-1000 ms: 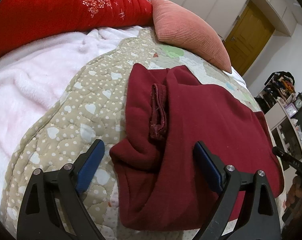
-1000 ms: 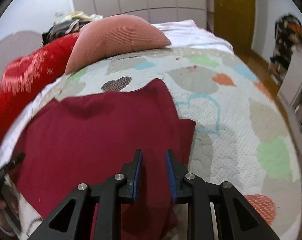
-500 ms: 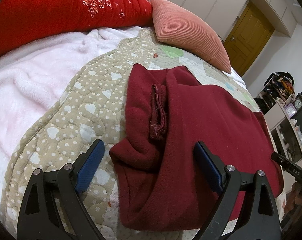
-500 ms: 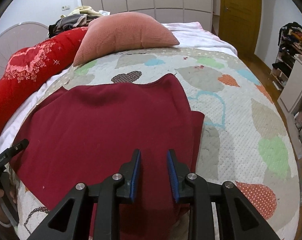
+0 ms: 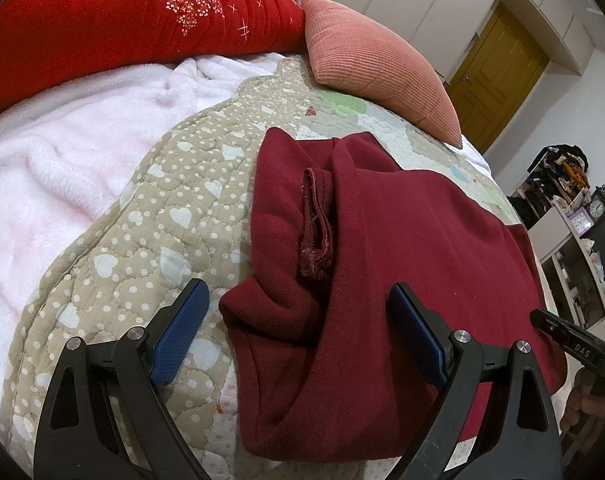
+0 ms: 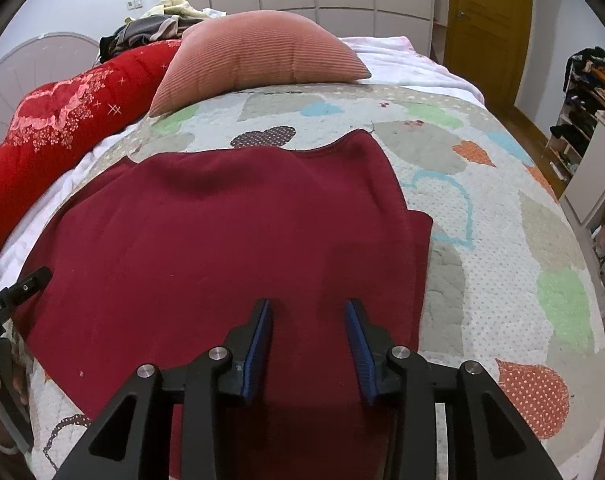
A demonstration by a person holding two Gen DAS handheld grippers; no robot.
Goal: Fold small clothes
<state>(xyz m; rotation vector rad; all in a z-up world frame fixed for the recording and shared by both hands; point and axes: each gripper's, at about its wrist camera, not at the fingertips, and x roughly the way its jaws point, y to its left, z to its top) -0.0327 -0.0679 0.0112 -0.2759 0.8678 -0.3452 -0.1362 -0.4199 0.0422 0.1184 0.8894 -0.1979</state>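
On the quilt (image 6: 502, 208), garment (image 6: 222, 232) lies crosswise.

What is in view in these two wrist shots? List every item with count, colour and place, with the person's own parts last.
garment: one, dark red, partly folded, lying on the quilt under both grippers
quilt: one, beige with hearts and dots, covering the bed
blanket: one, pale pink, fluffy, beside the quilt
cushion: one, salmon ribbed, at the head of the bed
red bedding: one, bright red with floral pattern, beside the cushion
door: one, yellow-brown, at the back
shelves: cluttered, by the wall
left gripper: one, black with blue pads, wide open over the garment's edge
right gripper: one, same colours, jaws opening, nothing pinched
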